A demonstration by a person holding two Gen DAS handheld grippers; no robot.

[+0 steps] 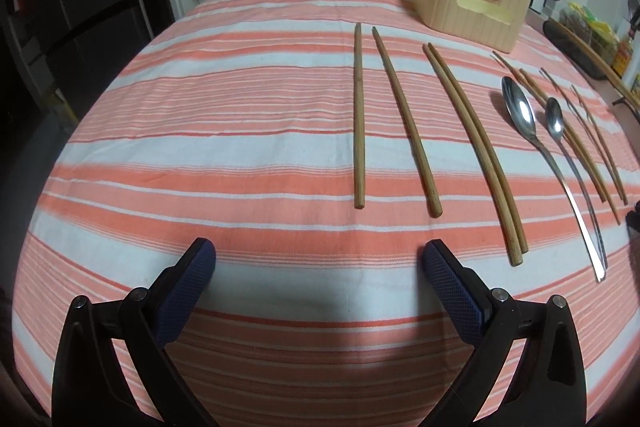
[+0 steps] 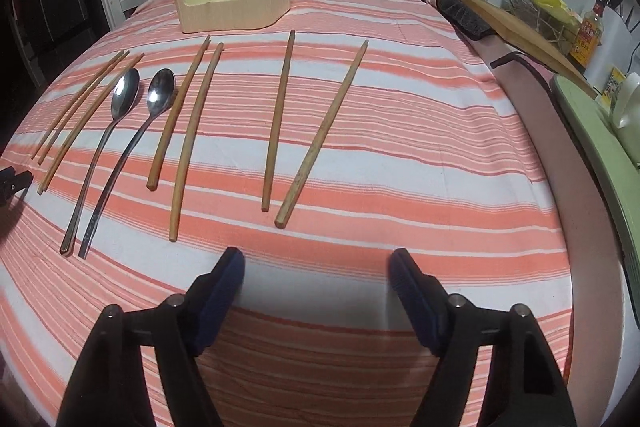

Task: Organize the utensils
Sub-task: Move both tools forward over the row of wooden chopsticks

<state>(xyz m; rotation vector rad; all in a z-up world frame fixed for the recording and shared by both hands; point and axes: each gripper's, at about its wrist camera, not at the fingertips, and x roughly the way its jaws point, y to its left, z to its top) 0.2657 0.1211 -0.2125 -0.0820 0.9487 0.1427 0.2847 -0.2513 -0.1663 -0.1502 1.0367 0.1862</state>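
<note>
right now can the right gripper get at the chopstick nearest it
Probably yes: the right gripper is open and empty, and only bare striped cloth lies between it and the nearest chopstick, which lies clear of its neighbours.

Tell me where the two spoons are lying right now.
The two spoons lie side by side on the striped cloth, left in the right wrist view, between thin chopsticks and a thicker pair.

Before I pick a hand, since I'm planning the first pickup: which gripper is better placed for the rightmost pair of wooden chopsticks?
Right. The right gripper, jaws open, sits just below that splayed wooden chopstick pair; the left gripper faces the cloth's other side.
</note>
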